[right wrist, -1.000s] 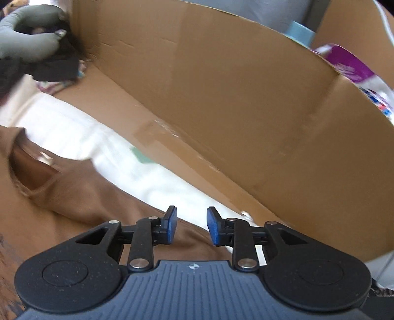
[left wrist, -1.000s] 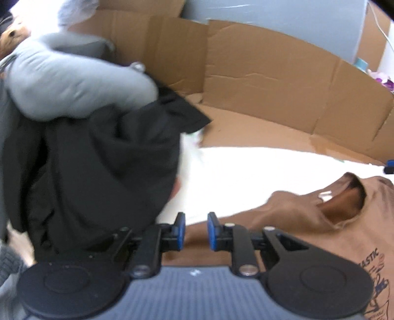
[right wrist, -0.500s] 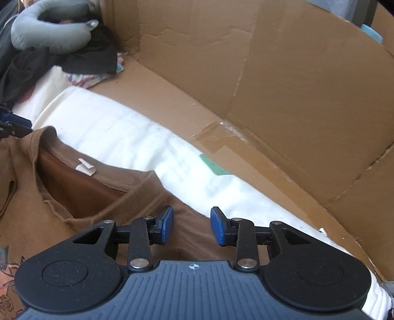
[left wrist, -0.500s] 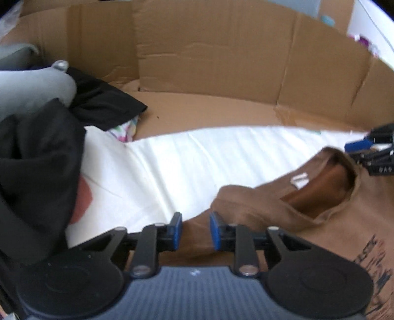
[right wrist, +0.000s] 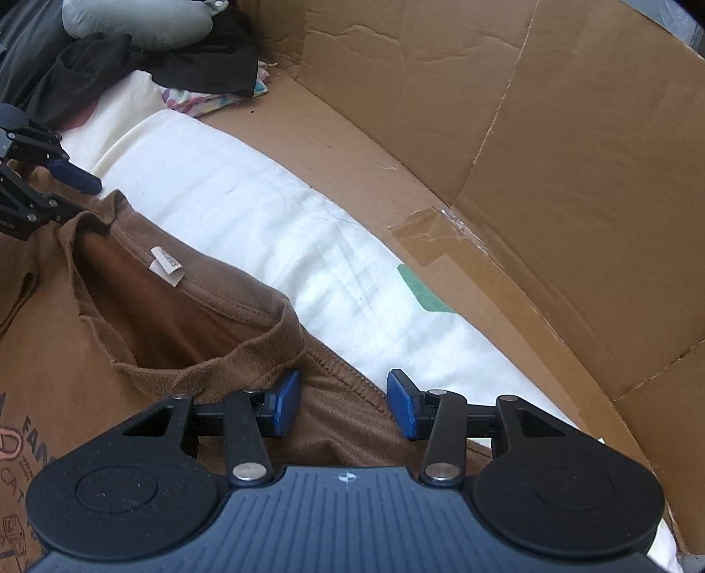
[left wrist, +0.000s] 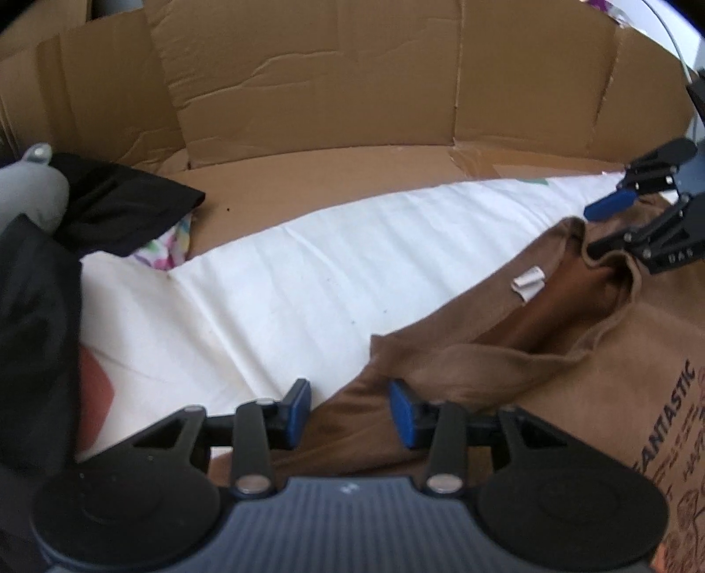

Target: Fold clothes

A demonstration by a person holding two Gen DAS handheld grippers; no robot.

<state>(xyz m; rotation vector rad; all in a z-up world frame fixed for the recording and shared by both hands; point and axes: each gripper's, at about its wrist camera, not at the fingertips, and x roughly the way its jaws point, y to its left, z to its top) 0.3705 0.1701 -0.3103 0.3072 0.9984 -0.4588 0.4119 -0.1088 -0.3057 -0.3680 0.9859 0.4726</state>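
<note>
A brown printed T-shirt point(left wrist: 573, 379) point(right wrist: 185, 344) lies face up on a white sheet point(left wrist: 308, 273), its collar and neck label point(right wrist: 167, 266) showing. My left gripper point(left wrist: 350, 414) stands open with its blue pads either side of the shirt's left shoulder edge. My right gripper point(right wrist: 343, 407) is open too, straddling the right shoulder seam just beside the collar. Each gripper appears in the other's view: the right gripper point(left wrist: 634, 220) at the far edge, the left gripper point(right wrist: 48, 185) at the far left.
Cardboard walls point(right wrist: 506, 132) point(left wrist: 352, 88) fence the far side of the bed. A heap of black clothes point(left wrist: 119, 207) point(right wrist: 145, 66) with a grey pillow point(right wrist: 132, 22) and a patterned cloth point(right wrist: 207, 99) lies at the sheet's far left end.
Both grippers have dropped toward the shirt's shoulders and their jaws have widened. The black garment that filled the left view one second ago now lies off to the left.
</note>
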